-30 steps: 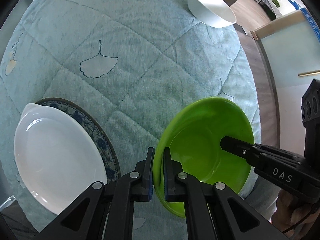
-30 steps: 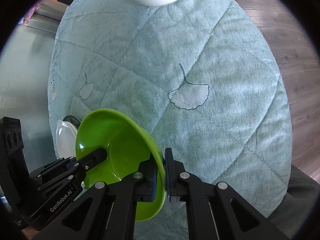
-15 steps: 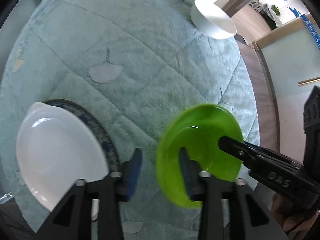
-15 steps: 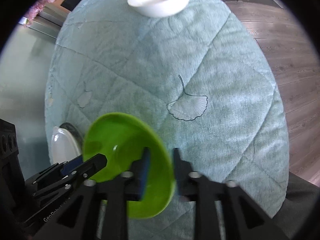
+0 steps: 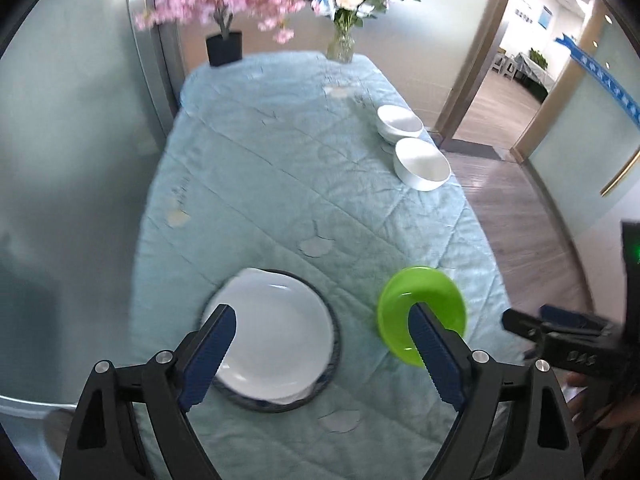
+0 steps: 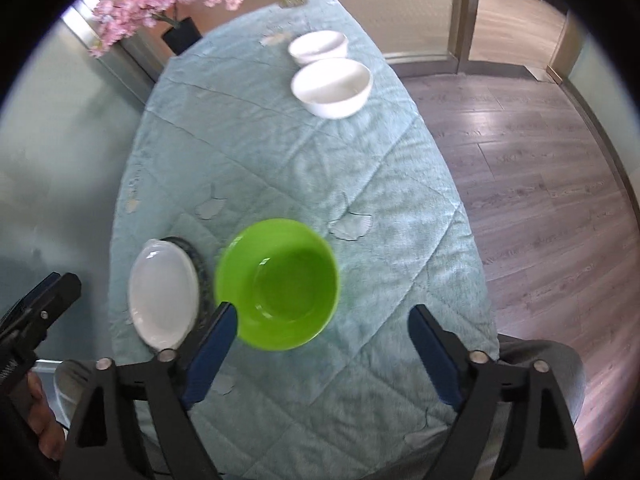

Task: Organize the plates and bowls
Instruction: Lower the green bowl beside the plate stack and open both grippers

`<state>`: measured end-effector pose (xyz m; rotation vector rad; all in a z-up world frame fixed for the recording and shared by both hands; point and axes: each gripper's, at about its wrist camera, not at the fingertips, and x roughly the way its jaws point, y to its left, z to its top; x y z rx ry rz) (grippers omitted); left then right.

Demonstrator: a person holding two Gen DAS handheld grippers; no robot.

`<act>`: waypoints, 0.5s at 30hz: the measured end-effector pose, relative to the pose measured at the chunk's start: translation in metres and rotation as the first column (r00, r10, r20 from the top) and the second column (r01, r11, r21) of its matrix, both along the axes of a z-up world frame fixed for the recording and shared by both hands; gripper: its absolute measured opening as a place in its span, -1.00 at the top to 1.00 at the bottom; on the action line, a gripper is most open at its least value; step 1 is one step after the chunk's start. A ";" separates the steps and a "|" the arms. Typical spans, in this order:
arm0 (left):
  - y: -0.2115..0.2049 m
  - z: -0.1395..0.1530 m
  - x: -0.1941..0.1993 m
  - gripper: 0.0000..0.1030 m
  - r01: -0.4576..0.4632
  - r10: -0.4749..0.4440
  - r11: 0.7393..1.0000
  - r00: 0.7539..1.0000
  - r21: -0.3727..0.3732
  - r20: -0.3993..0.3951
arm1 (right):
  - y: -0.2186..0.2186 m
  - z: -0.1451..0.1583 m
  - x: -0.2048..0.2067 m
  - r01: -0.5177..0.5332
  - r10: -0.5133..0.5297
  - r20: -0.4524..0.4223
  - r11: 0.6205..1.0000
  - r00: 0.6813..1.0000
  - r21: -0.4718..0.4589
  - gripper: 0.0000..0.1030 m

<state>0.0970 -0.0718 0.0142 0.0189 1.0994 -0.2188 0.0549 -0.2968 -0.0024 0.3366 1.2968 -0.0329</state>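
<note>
We see the green bowl resting upright on the bench, just beside the white plate, which lies on a dark blue-rimmed plate. In the right wrist view the right hand-held gripper has its jaws spread wide, just opened, with nothing between the pads; the bowl lies ahead of it and slightly toward its left finger. In the left wrist view the left hand-held gripper is likewise spread wide, just opened and empty; the white plate sits between and beyond its fingers, while the green bowl lies off behind its right finger. We judge the bowl released, and the right gripper the nearer to it. Being round, the bowl offers no long axis; any point of its rim serves.

Two white bowls stand close together near the far right edge of the bench, well apart from both grippers; we judge these the likely next pieces, nearer the right hand's side. A vase of flowers and a potted pink tree stand at the far end.

Writing: pale letters on the right gripper's body in the left wrist view are too blurred to read.
</note>
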 end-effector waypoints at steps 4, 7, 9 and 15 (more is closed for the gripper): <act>0.009 0.020 -0.016 -0.78 -0.034 0.029 0.998 0.996 0.051 0.086 | 0.016 0.025 -0.003 -0.059 0.063 0.062 0.996 0.996 -0.069 -1.00; 0.019 0.039 -0.026 -0.88 -0.067 0.056 0.996 0.985 0.062 0.165 | 0.029 0.038 -0.005 -0.094 0.105 0.092 0.989 0.990 -0.118 -0.99; 0.019 0.046 -0.028 -0.89 -0.071 0.054 0.994 0.978 0.080 0.202 | 0.034 0.044 -0.006 -0.099 0.115 0.106 0.985 0.988 -0.141 -0.99; 0.024 0.052 -0.027 -0.90 -0.060 0.055 0.998 0.985 0.027 0.165 | 0.028 0.056 -0.009 -0.046 0.069 0.149 0.987 0.986 -0.153 -0.99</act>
